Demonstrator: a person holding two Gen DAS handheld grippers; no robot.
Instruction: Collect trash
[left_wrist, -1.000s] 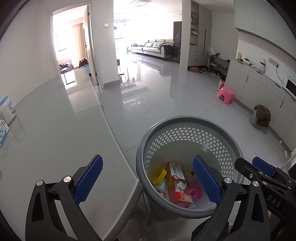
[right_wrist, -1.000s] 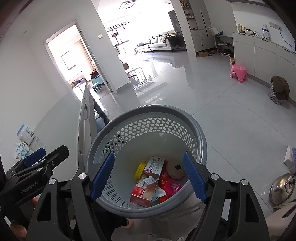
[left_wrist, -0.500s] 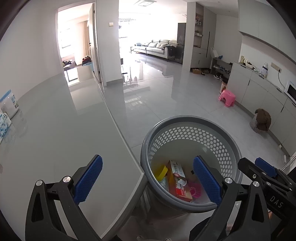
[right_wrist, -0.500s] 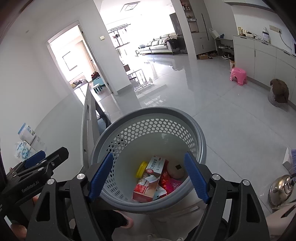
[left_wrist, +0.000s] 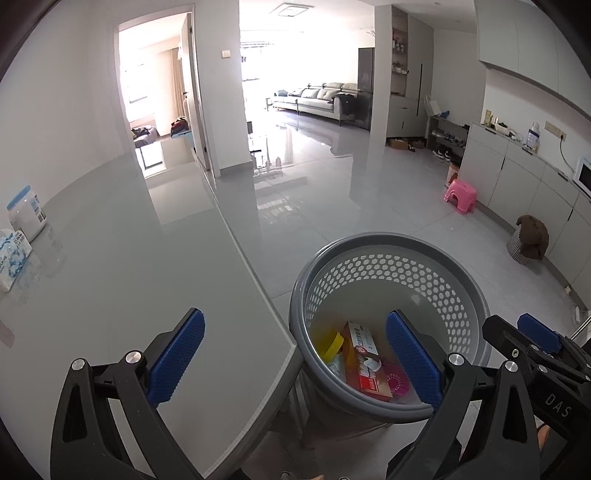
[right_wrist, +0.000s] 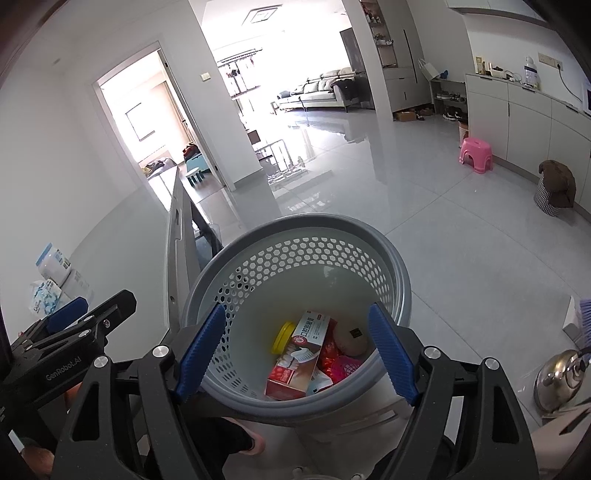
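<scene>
A grey perforated trash basket stands on the floor beside the grey table; it also shows in the right wrist view. Inside lie a red and white toothpaste box, a yellow lid, a pink round item and a beige round object. My left gripper is open and empty, over the table corner and the basket rim. My right gripper is open and empty, above the basket.
A white canister with a blue lid and a tissue pack sit at the table's left edge. A pink stool, a checked bin and cabinets line the right wall. A steel kettle stands at lower right.
Both grippers have drawn back and up a little; the basket looks slightly smaller and lower in the views. The trash inside has not moved. Both stay open.
</scene>
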